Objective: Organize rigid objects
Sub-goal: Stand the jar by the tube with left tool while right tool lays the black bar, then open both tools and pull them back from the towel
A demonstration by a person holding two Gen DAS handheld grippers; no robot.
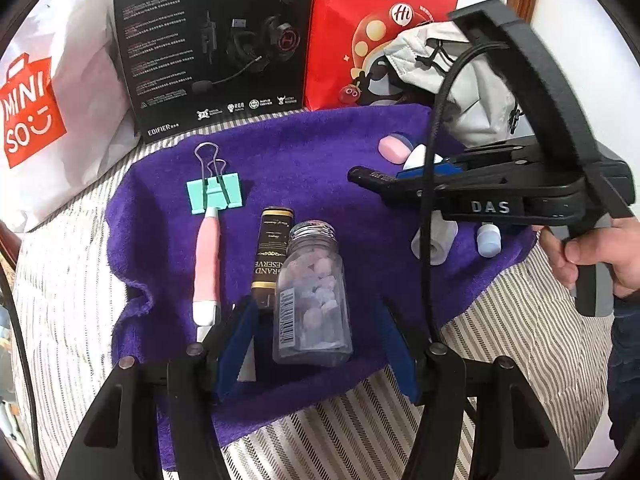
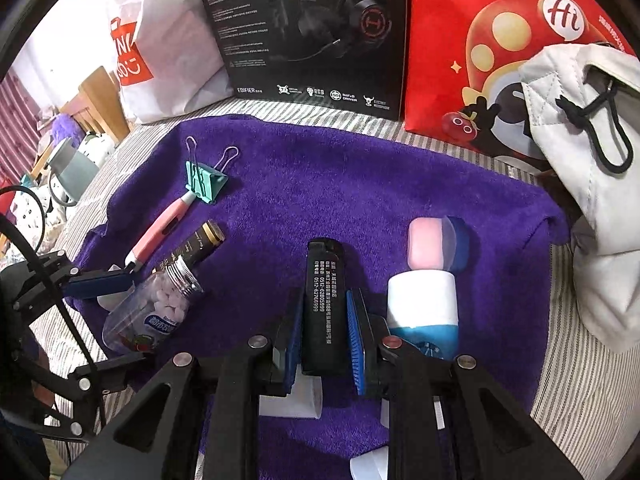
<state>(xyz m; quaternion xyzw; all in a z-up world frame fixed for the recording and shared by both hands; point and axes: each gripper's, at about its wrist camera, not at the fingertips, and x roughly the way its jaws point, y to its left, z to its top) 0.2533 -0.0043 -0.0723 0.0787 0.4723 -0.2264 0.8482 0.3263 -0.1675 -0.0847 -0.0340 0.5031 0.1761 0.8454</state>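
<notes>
**Row forming on the purple towel**

Striped bedding carries a purple towel [image 1: 320,152], backed by a black headset box [image 1: 212,40] and a red paper bag [image 1: 380,32].

From the left wrist, the left gripper [image 1: 316,344] stands released around a clear bottle [image 1: 312,292]; its blue pads sit beside the walls, apparently not pressing. The bottle lies on its side, filled with pale pink and blue tablets, silver cap on. It lies beside a dark labelled tube [image 1: 272,256], a pink pen [image 1: 208,268] and a mint binder clip [image 1: 214,196].

From the right wrist, the right gripper [image 2: 324,336] is clenched on a black lighter [image 2: 322,300], held over the middle of the towel. A white roll [image 2: 422,304] and a pink-and-blue case [image 2: 436,248] lie just right. Setting the lighter down well means lowering it parallel to the bottle and tube, releasing only once it rests flat.
</notes>
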